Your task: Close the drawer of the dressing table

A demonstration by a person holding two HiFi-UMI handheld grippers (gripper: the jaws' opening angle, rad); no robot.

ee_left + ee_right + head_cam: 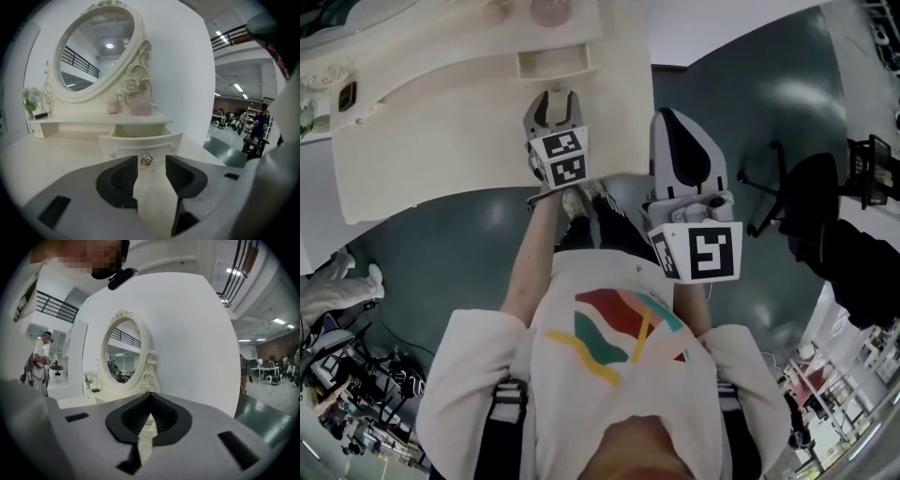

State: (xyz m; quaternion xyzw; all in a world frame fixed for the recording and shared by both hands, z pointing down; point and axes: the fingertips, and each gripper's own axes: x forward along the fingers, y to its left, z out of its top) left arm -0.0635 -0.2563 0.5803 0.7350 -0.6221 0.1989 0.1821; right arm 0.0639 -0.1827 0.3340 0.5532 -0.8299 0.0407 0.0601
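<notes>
The cream dressing table (441, 141) fills the upper left of the head view. Its small drawer (555, 63) stands pulled out under the shelf. My left gripper (555, 101) hovers over the tabletop just short of the drawer front, jaws open and empty. In the left gripper view the drawer (140, 139) faces me, and its metal knob (146, 159) shows in the gap ahead of the open gripper (151, 172), not touched. My right gripper (670, 117) hangs off the table's right edge, and in its own view the gripper (150, 414) is shut on nothing.
An oval mirror (96, 51) stands behind the drawer, with a pink bottle (140, 104) on the shelf above it and a small plant (30, 98) at the far left. A black office chair (811, 202) stands on the dark floor to the right.
</notes>
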